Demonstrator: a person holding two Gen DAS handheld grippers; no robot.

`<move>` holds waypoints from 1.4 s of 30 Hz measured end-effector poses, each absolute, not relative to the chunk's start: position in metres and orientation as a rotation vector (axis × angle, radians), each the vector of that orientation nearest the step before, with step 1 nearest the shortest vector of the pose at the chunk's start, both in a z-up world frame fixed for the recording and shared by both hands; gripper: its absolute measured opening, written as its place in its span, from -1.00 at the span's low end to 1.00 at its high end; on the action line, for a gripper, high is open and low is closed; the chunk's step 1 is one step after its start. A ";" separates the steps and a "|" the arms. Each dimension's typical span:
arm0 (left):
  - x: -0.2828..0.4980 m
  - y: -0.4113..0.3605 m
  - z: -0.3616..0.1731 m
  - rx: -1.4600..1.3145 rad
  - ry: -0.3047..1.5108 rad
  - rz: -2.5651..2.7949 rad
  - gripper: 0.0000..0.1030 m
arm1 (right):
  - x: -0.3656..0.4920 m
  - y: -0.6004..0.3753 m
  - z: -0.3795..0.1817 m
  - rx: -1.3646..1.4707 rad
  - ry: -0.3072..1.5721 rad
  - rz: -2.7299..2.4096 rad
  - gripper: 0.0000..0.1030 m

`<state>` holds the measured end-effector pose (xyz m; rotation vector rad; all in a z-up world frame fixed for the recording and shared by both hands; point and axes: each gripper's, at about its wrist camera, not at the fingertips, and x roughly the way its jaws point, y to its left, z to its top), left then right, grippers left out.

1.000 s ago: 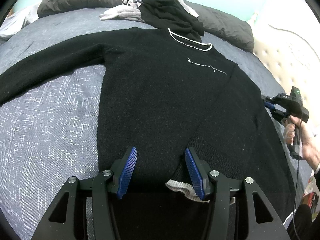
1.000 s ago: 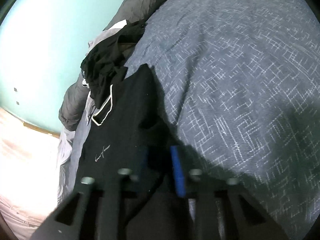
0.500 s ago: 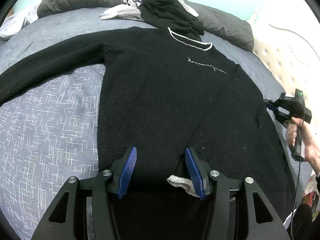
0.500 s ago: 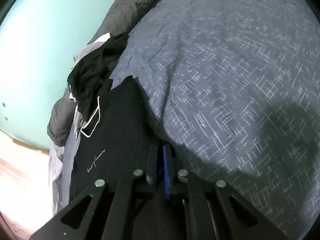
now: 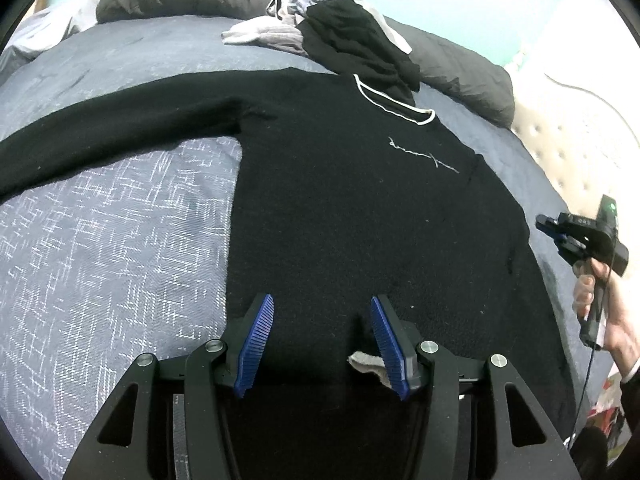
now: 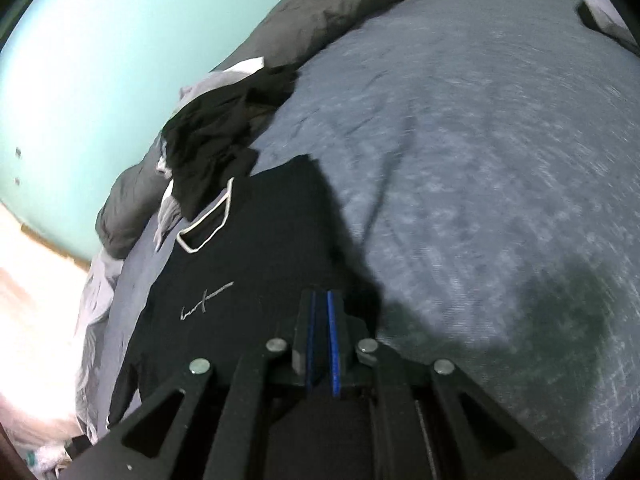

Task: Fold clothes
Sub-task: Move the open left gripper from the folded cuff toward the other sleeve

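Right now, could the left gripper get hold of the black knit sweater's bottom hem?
Probably yes: the left gripper hangs open right over the black knit sweater, its hem between the fingers, nothing in between.

— What is on the bed (image 5: 100,248)?
— A big black sweater (image 5: 360,208) lies flat on the gray-blue cover. One sleeve (image 5: 100,140) stretches far out to the left. Its neck has a thin white edge, and there is small white writing on the chest.
— And the blue fingers?
— That is the left gripper (image 5: 322,344), low over the bottom of the sweater. Its jaws stand apart, and a bit of pale cloth (image 5: 366,364) sits by the right finger.
— Anything else?
— A pile of clothes (image 5: 340,36) lies by the neck, near dark pillows (image 5: 460,72). On the right, a hand (image 5: 604,312) holds the right gripper (image 5: 550,230) just beside the sweater's edge.
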<state>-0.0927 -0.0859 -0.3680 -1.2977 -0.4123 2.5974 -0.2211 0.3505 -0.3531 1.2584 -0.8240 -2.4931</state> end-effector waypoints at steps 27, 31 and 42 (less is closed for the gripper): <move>-0.061 -0.046 -0.357 -1.310 -0.040 2.593 0.06 | -0.121 0.293 -0.321 1.125 -0.783 -2.419 -0.88; -0.068 -0.043 -0.352 -1.304 -0.046 2.607 0.06 | -0.118 0.303 -0.327 1.127 -0.830 -2.417 -0.88; -0.077 -0.028 -0.363 -1.461 0.059 2.596 0.07 | -0.122 0.321 -0.352 1.105 -1.001 -2.298 -0.87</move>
